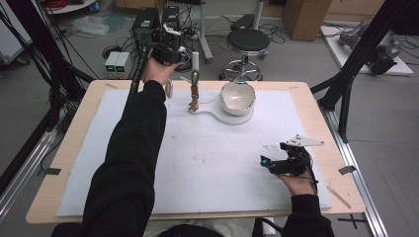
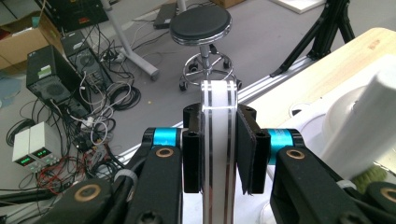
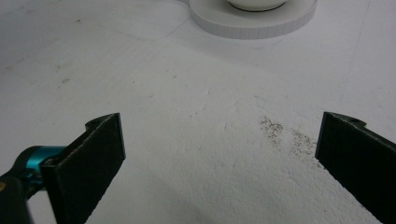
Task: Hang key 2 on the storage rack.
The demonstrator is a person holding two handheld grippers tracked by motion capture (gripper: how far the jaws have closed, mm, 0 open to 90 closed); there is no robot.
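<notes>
Left claw point(image 2: 218, 154): pads clamped on the edge of a white plate with dark stripes point(image 2: 218, 140), held on edge, upright between them. High view: left claw point(image 1: 170, 55) raised beyond the far edge of the surface point(image 1: 74, 143), the plate showing as a thin disc point(image 1: 169, 89) below the hand. Just right of it, a white bowl point(image 1: 237, 97) on a white board point(image 1: 222, 116).

Right claw point(image 3: 219, 154): pads wide apart, nothing between, low over the white mat point(image 3: 187, 116). High view: right claw point(image 1: 269, 163) near the right front of the surface, well apart from the plate.
</notes>
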